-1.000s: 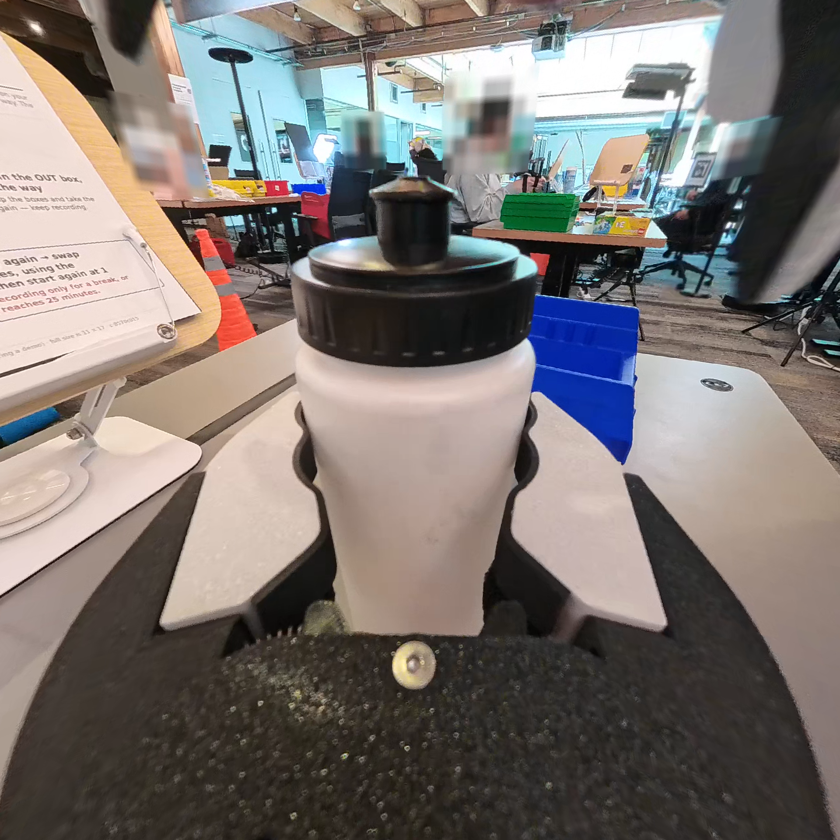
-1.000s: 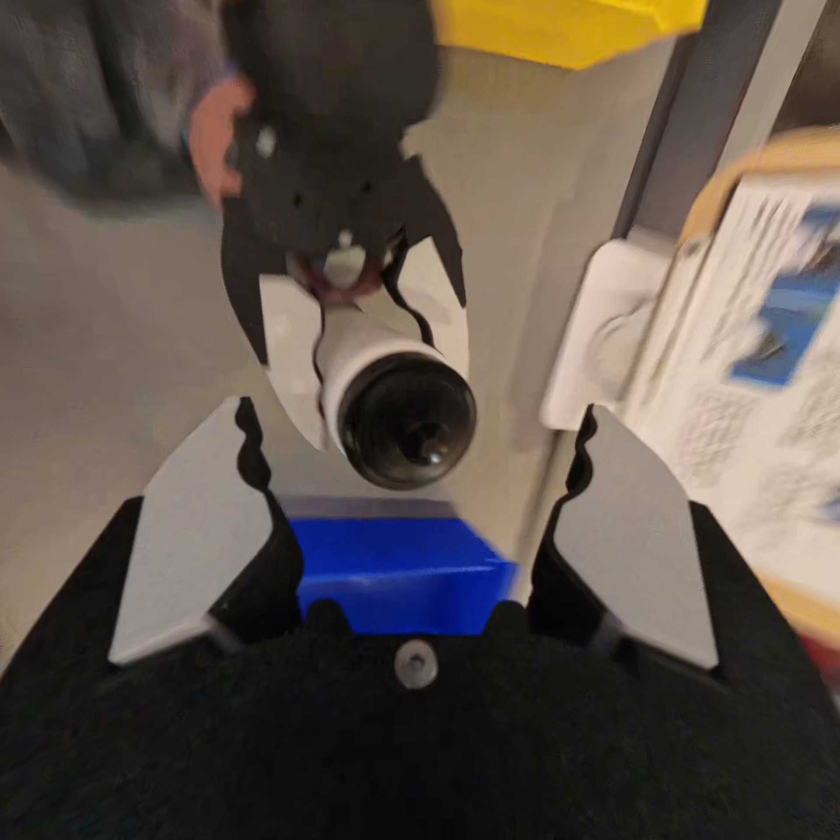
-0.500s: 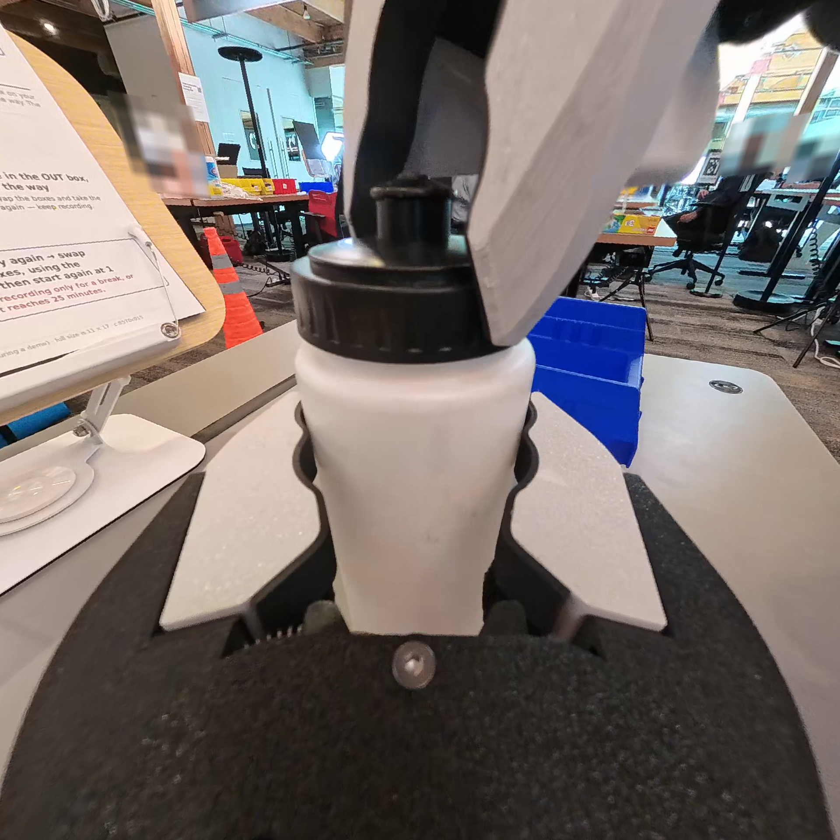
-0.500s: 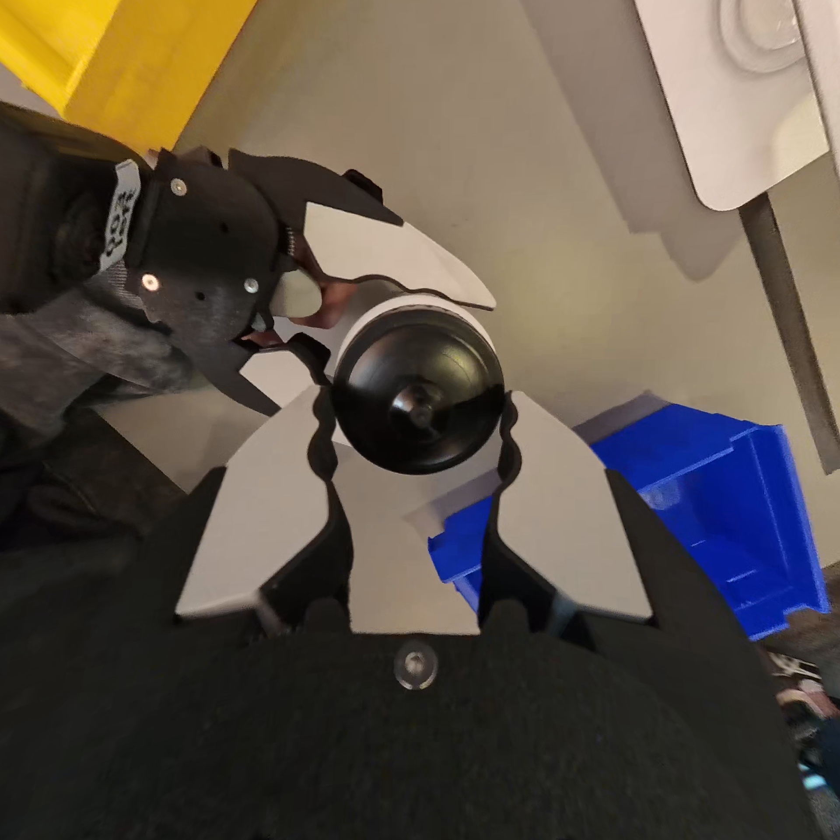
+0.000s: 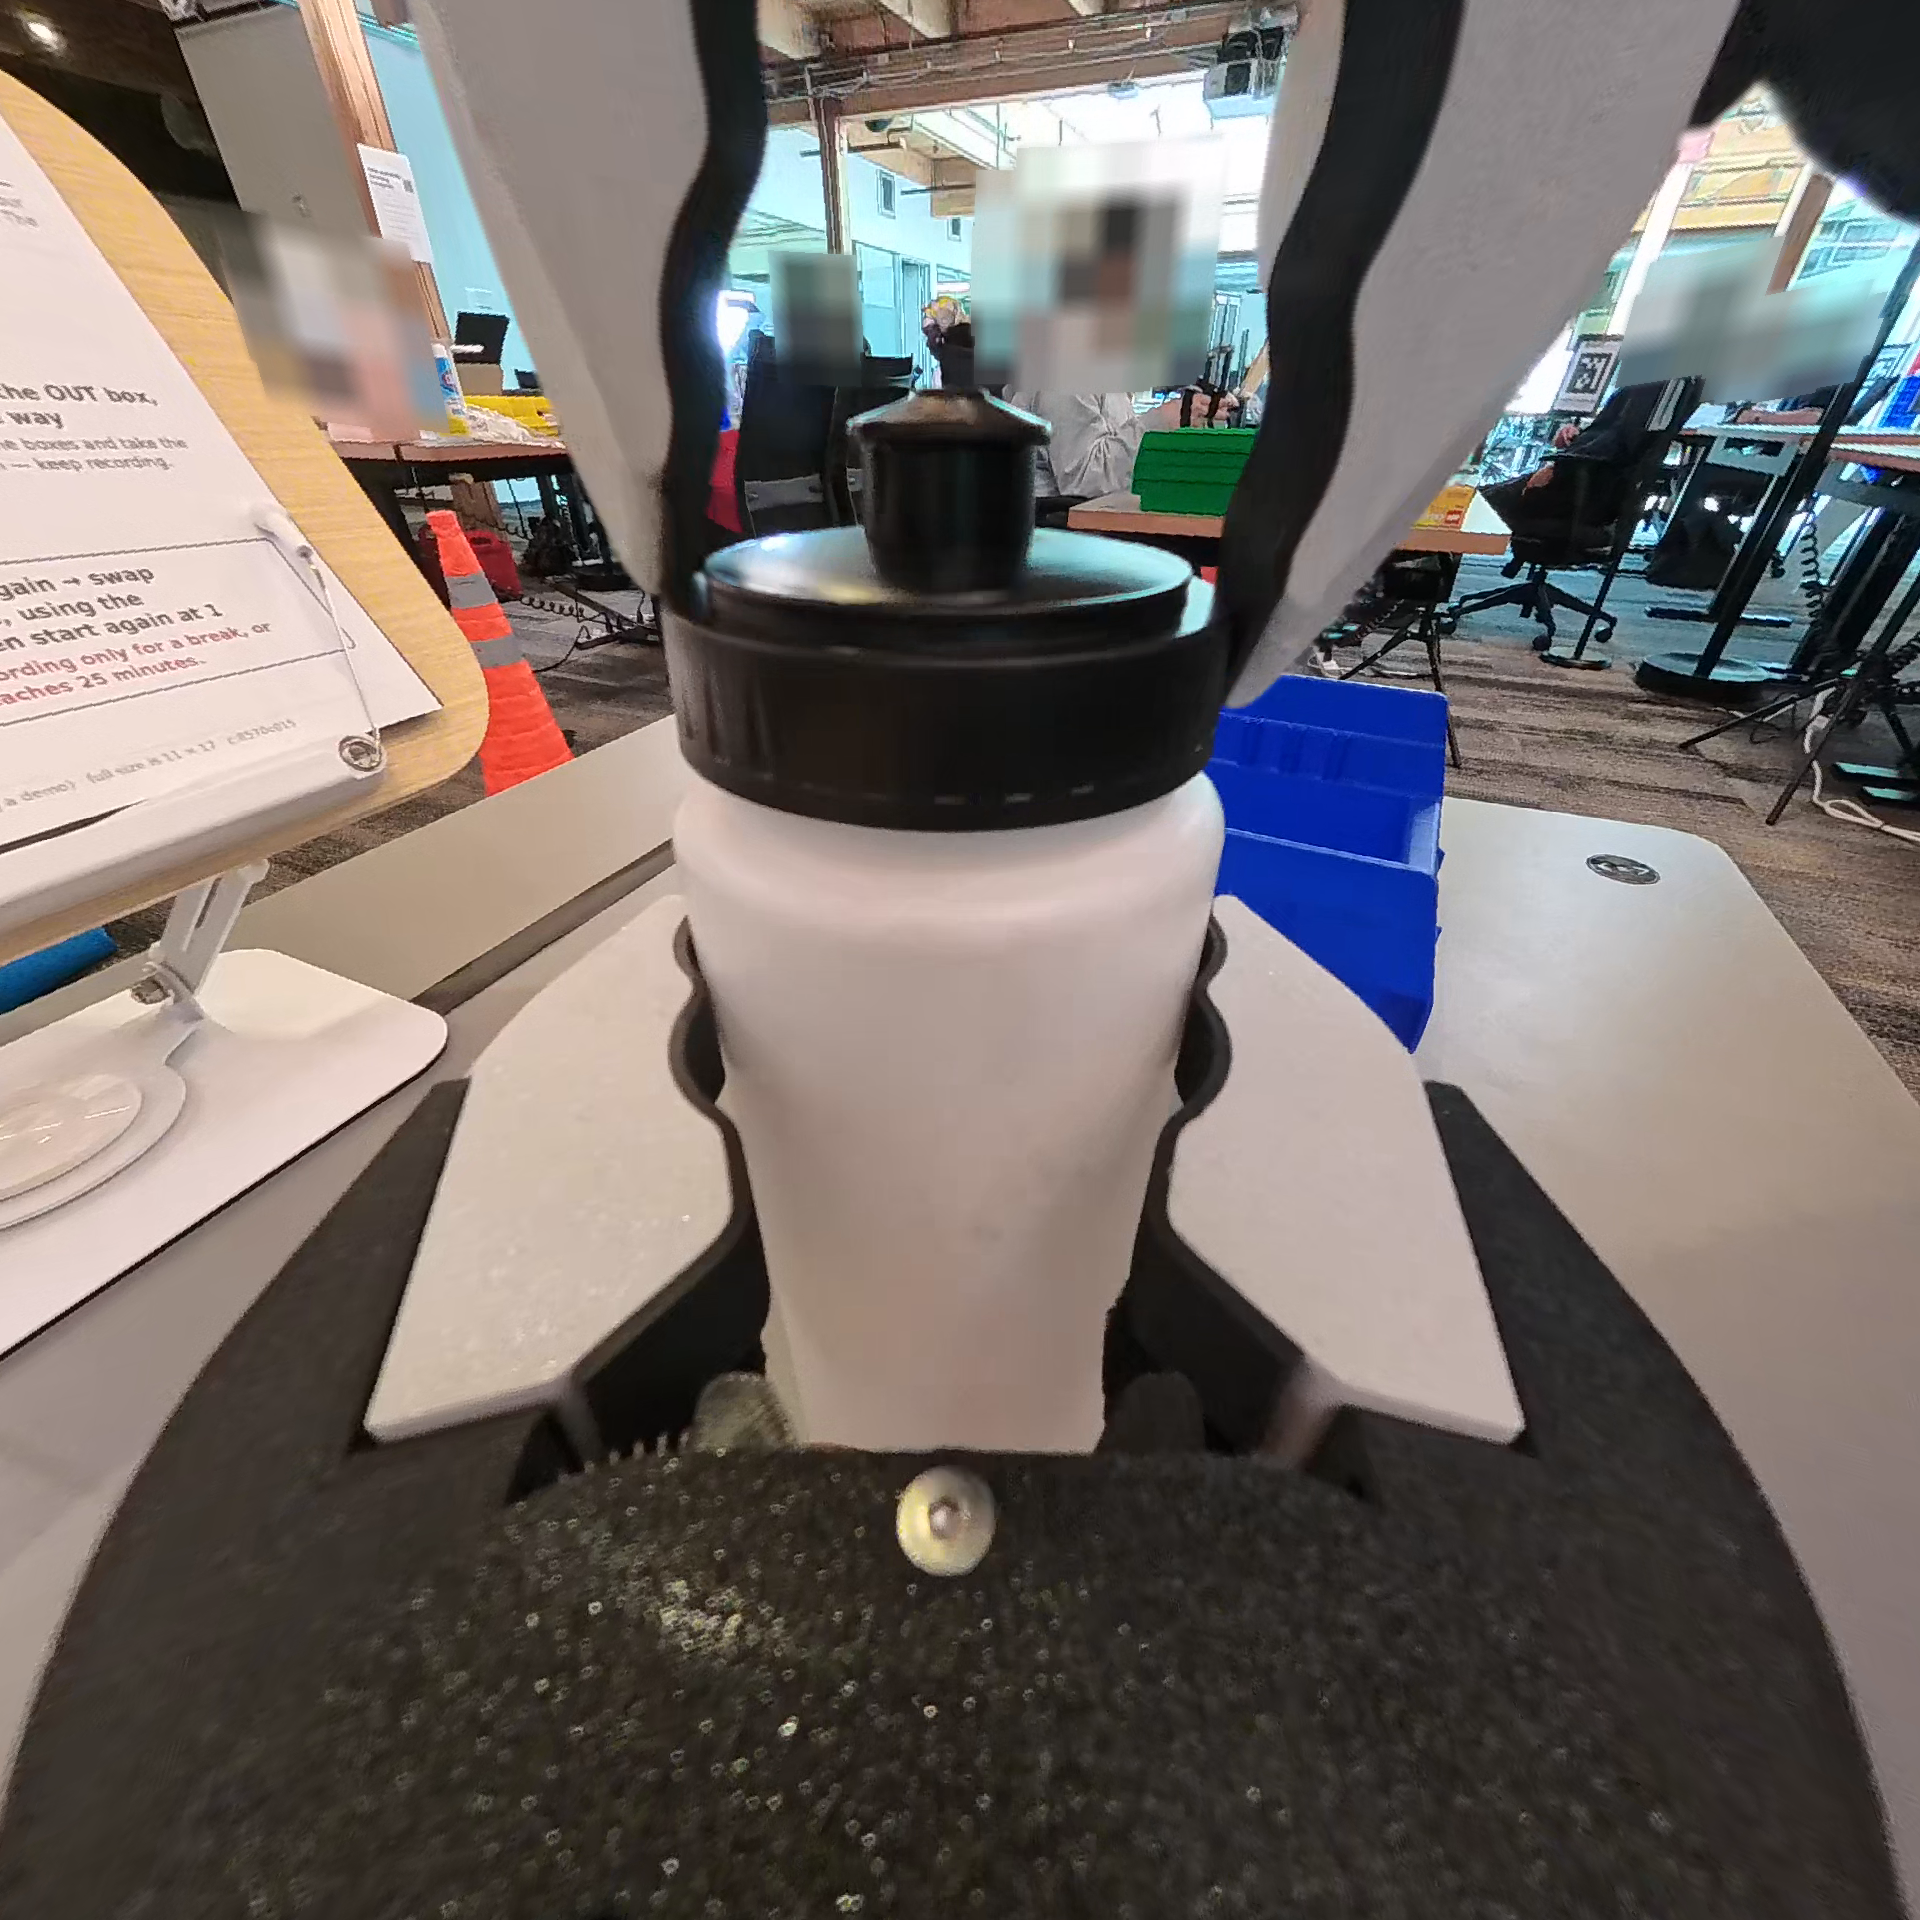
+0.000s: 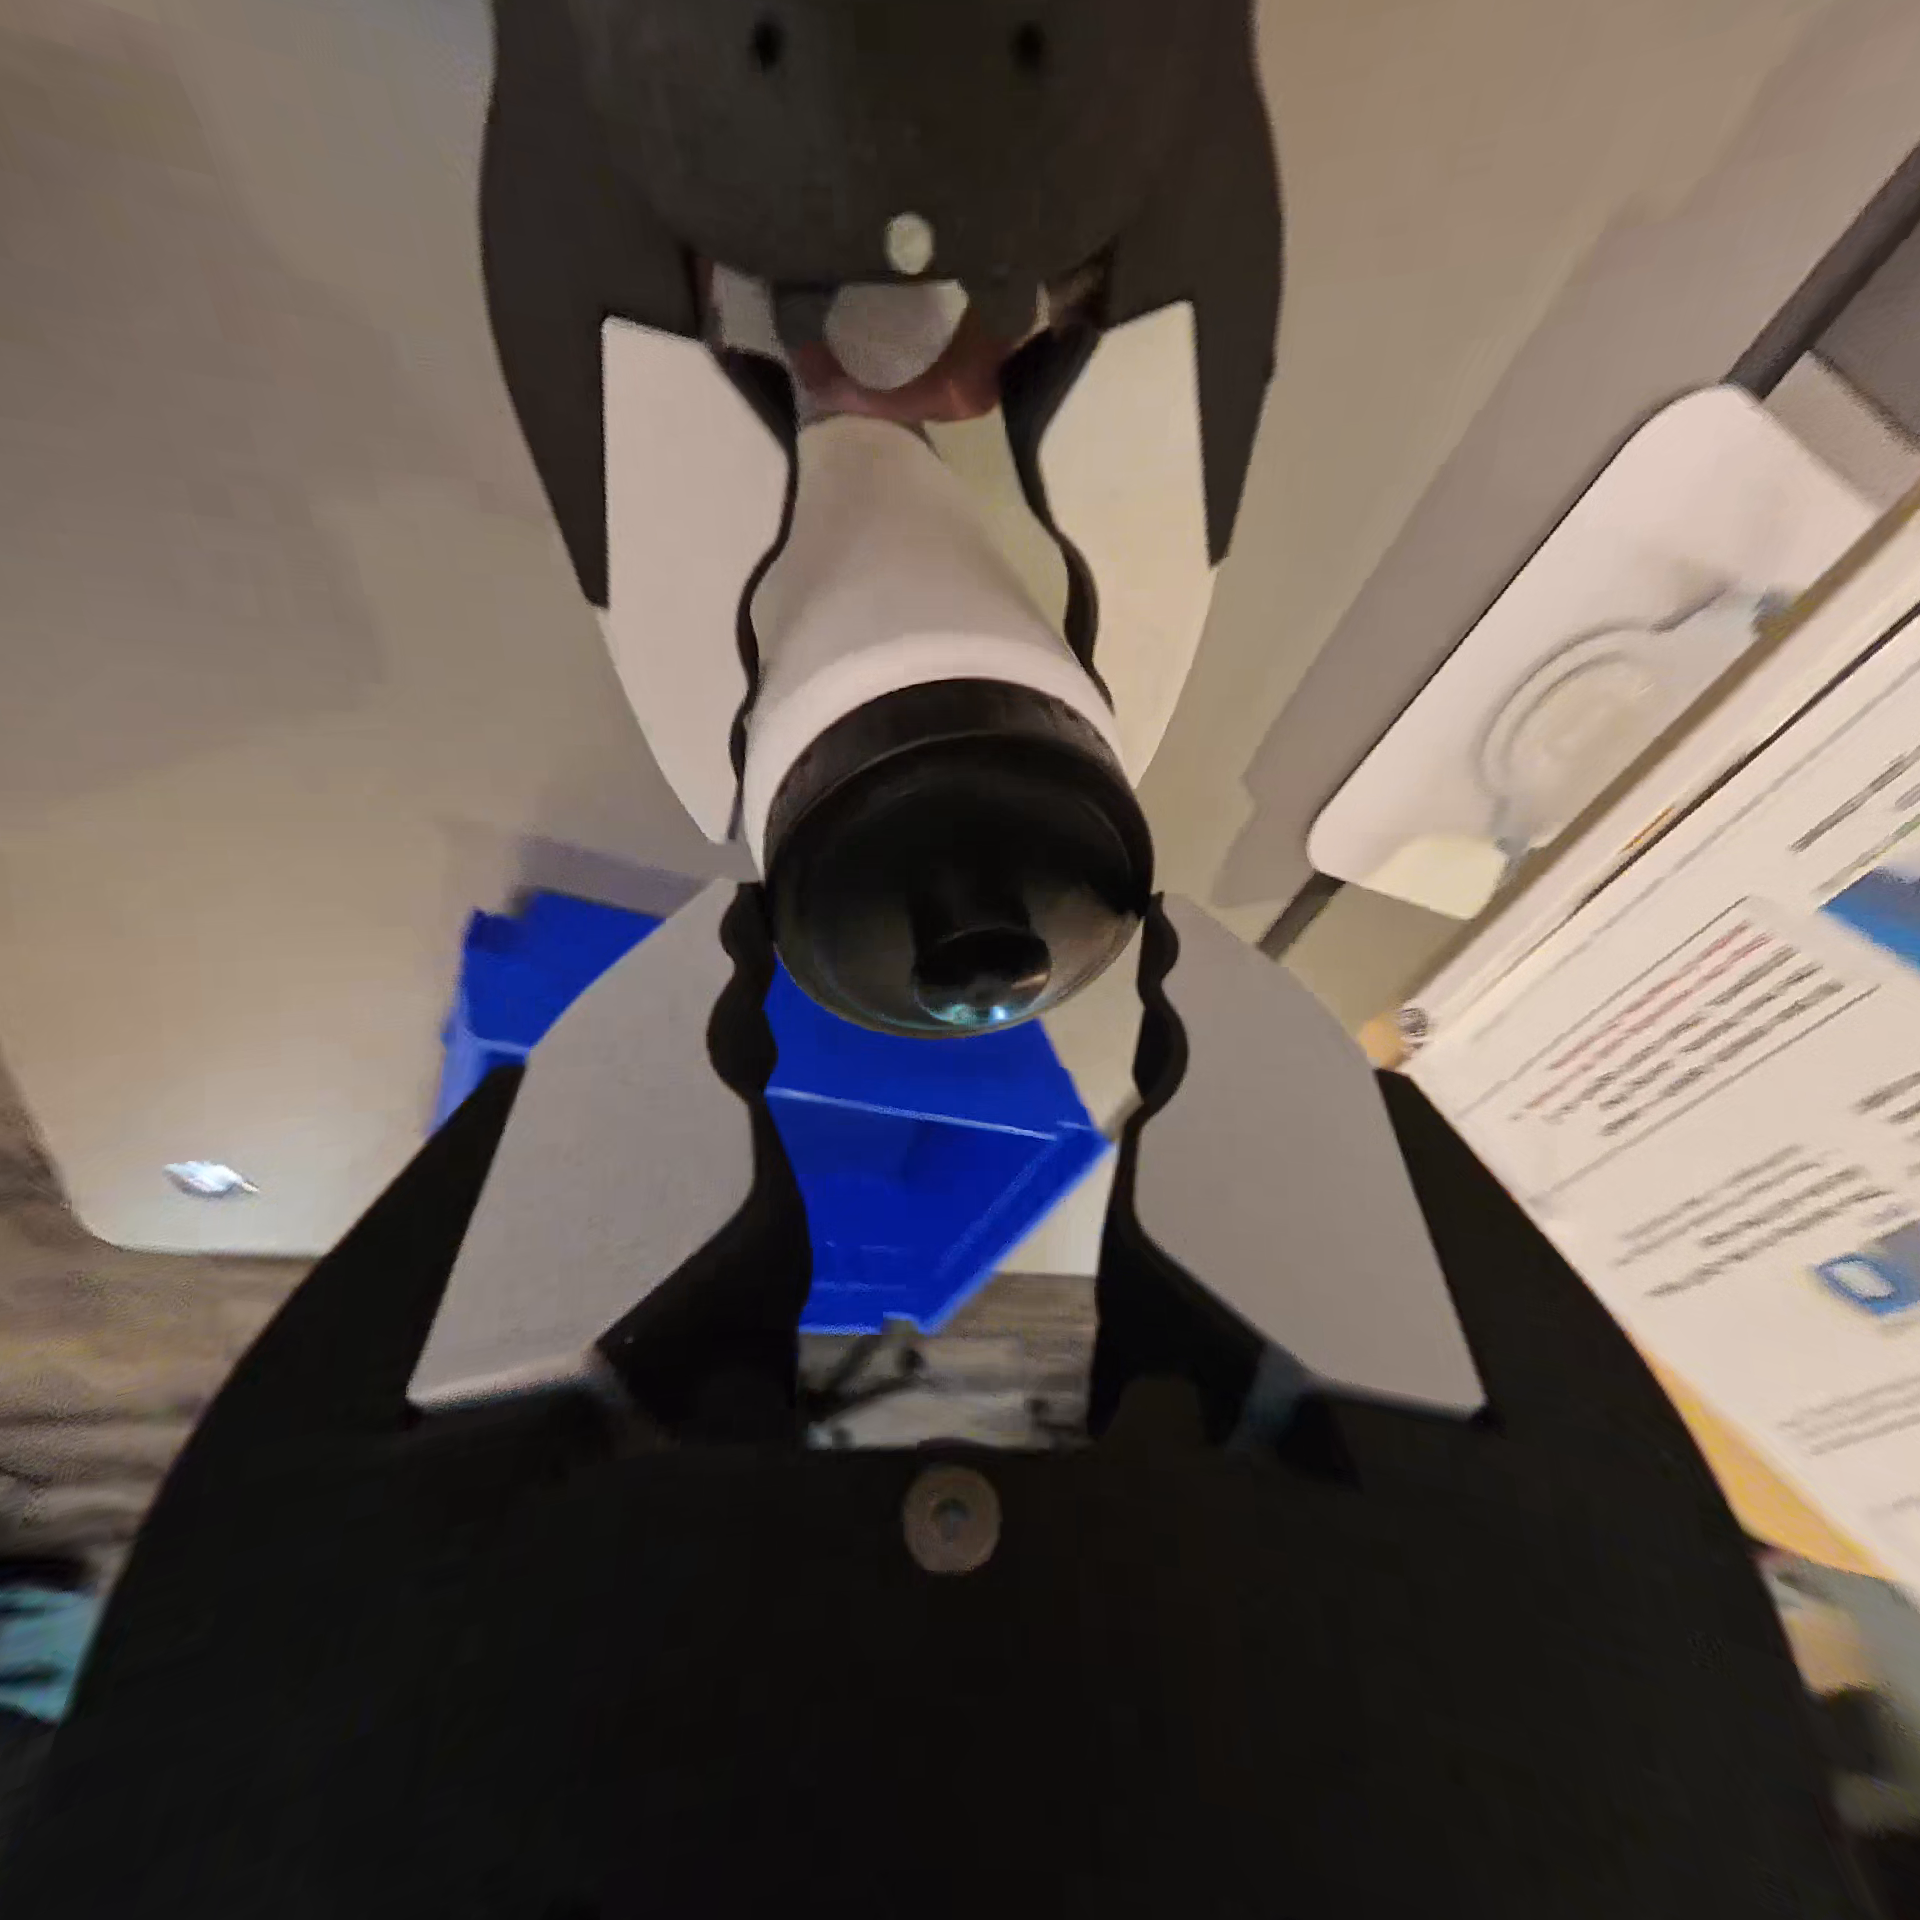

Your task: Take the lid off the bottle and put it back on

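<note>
Clamped upright in the left gripper (image 5: 951, 935): white bottle (image 5: 951, 1060), fingers (image 5: 582, 1143) pinching both flanks of its lower body, base hidden behind the gripper's black body. Seated on the bottle neck with no visible gap: black lid (image 5: 945, 717), spout up.

Versus half a second ago: turned about the lid axis, the right gripper (image 5: 956, 623); then one finger covering the lid's front right, now one finger down each side, tips touching the ribbed rim left and right. Pinching the lid (image 6: 956, 831) at the very tips of the right gripper (image 6: 948, 899), as seen from the right wrist view; most of the finger length bare. There, facing straight on at top of frame instead of upper left: left gripper (image 6: 914, 727). Same grip on the bottle (image 6: 914, 582) as before.

Just behind the bottle to the right: blue bin (image 5: 1340, 852), apart from it. Off to the left, well apart: document stand (image 5: 260, 1049). Open table (image 5: 1662, 1039) at right up to its rounded far edge.
</note>
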`<action>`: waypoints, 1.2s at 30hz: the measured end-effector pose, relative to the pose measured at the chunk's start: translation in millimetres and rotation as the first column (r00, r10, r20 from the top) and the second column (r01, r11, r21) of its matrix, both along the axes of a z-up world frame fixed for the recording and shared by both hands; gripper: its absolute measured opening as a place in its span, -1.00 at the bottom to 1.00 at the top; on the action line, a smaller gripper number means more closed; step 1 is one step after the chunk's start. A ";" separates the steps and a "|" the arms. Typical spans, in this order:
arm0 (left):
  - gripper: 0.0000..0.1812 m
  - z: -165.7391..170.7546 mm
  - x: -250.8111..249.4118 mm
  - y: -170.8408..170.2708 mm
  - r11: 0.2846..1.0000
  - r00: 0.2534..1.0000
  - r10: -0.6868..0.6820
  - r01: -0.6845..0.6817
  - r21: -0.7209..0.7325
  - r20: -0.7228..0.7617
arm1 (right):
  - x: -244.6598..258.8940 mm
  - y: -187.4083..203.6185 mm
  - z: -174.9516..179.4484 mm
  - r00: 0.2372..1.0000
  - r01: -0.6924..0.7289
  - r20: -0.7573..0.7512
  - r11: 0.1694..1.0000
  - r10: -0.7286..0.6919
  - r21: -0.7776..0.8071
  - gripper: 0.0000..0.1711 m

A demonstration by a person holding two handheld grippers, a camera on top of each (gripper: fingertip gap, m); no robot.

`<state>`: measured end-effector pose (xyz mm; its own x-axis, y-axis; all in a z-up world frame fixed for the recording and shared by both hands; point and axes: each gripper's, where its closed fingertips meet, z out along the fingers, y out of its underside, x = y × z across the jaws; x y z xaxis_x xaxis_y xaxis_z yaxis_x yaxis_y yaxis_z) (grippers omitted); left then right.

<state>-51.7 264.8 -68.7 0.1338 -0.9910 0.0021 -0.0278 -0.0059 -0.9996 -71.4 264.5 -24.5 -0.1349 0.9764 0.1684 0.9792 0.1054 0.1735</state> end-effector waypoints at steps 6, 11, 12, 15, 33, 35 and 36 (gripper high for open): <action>-0.05 0.0 -1.2 0.2 1.000 1.000 -0.004 0.004 -0.003 -0.002 | -1.9 3.4 3.2 0.872 -0.458 0.226 0.887 0.434 0.065 -0.26; -0.05 -0.1 -0.4 0.0 1.000 1.000 -0.001 0.001 -0.001 -0.005 | -2.4 6.1 4.8 0.696 -0.690 0.355 0.718 0.624 0.091 -0.26; -0.05 -0.1 -0.3 -0.1 1.000 1.000 0.000 0.000 -0.001 -0.005 | -2.5 6.5 5.1 0.662 -0.724 0.376 0.683 0.648 0.097 -0.26; -0.05 0.0 -0.9 -0.1 1.000 1.000 -0.003 0.003 -0.002 -0.002 | -2.5 6.6 6.0 0.658 -0.730 0.401 0.671 0.638 0.130 -0.27; -0.05 -0.2 0.4 0.0 1.000 1.000 0.005 -0.005 -0.005 -0.005 | -11.2 5.6 16.6 0.530 0.777 -0.390 0.616 -0.752 -0.131 0.38; -0.05 -0.2 0.4 0.0 1.000 1.000 0.006 -0.006 -0.006 -0.005 | -9.6 3.7 8.4 0.461 0.819 -0.379 0.549 -0.802 -0.167 0.35; -0.05 -0.1 0.5 0.0 1.000 1.000 0.006 -0.006 -0.005 -0.005 | -8.7 4.1 5.4 0.427 0.836 -0.378 0.518 -0.821 -0.180 0.31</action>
<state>-51.2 264.7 -68.8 0.1400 -0.9901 0.0068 -0.0327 -0.0115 -0.9994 -80.1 268.6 -19.1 0.8167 0.5764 0.0278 0.5662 -0.7911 -0.2315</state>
